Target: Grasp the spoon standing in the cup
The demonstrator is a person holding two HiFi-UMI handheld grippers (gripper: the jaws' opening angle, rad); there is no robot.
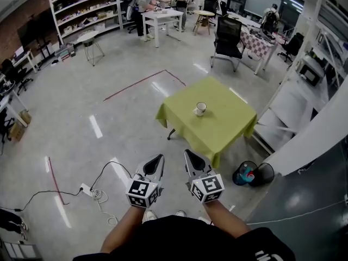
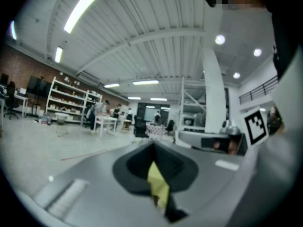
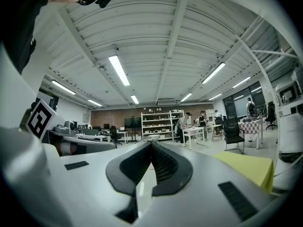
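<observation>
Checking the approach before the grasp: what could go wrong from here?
1. The left gripper and the right gripper are both shut; reaching in like that could knock the cup over.
2. The cup stands far off, mid-way across the table; the spoon is too small to make out, so aim is unsure.
3. A cable lies on the floor to the left: possible trip.

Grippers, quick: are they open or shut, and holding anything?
Left gripper: shut, fingers together, holding nothing.
Right gripper: shut, fingers together, holding nothing.
</observation>
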